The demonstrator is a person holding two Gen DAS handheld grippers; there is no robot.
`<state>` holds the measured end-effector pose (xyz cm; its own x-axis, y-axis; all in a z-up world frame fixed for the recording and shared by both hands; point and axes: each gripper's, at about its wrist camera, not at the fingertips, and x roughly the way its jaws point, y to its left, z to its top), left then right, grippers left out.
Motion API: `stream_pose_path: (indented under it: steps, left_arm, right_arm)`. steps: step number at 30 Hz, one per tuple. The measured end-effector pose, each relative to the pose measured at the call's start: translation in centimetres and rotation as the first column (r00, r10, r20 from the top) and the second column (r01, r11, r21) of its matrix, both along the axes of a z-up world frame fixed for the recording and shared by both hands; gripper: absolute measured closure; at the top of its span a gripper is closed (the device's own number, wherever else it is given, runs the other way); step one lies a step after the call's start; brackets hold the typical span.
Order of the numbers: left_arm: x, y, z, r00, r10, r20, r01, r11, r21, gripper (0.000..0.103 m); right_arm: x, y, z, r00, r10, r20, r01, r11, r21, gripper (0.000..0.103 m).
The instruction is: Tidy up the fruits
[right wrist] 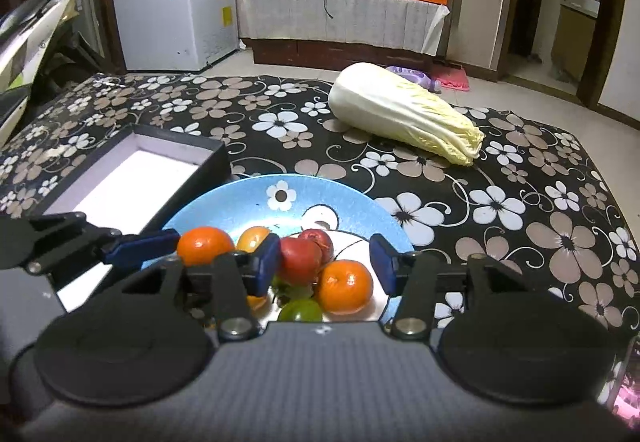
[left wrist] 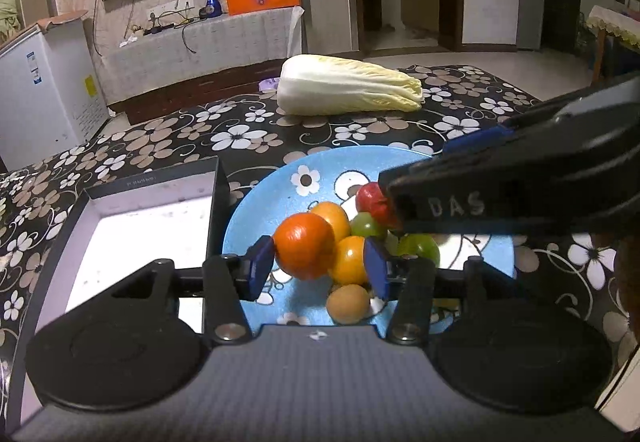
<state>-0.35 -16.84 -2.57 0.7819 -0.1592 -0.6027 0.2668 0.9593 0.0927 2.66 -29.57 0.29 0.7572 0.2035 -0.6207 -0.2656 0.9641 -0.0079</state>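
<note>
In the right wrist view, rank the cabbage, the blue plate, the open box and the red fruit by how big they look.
1. blue plate
2. napa cabbage and open box: look similar; the box is partly hidden, so unranked
3. red fruit

The plate sits nearer the camera, which inflates it.

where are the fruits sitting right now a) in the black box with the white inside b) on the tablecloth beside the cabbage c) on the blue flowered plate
c: the fruits are piled on the blue flowered plate, while the black box beside it holds no fruit.
</note>
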Motion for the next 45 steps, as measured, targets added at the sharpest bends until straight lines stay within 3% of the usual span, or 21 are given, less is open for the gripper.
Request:
stream_pose_path:
  steps: [5,12,19,24,29,45]
  left_arm:
    - [-1.0,0.1,0.3,1.000,0.000,0.009,0.000,1.000,-0.004,0.045]
    - [-3.1,0.5,1.7,0.998,0.018,0.064,-0.018,1.000,-0.004,0.014]
    - [-6.0,0.8,3.2,0.988,-0.039,0.151,0.045,0.998,-0.038,0.001]
    - [-7.7,1.1,4.0,0.981,-0.052,0.189,0.071,0.993,-0.091,0.000]
    - [-8.5,1.4,4.1,0.988,-0.001,0.153,0.018,0.994,-0.108,0.000]
    - [-12.6,1.8,4.0,0.996,0.039,0.078,-0.033,0.996,-0.082,0.000]
  right_arm:
    - [-0.9,-0.6,0.7,1.000,-0.018,0.017,0.017,0.999,0.029,0.051]
    - [-2.4,-1.7,1.4,0.997,-0.060,0.053,0.057,0.997,0.060,0.051]
    - [-4.2,-2.7,2.0,0.991,-0.103,0.081,0.095,0.990,0.101,0.051]
    - [-5.2,-3.0,2.1,0.989,-0.117,0.090,0.106,0.988,0.114,0.051]
    - [-6.4,-3.4,2.2,0.986,-0.133,0.096,0.120,0.984,0.133,0.051]
    - [-9.9,-4.1,1.3,0.983,-0.175,0.052,0.165,0.974,0.155,0.051]
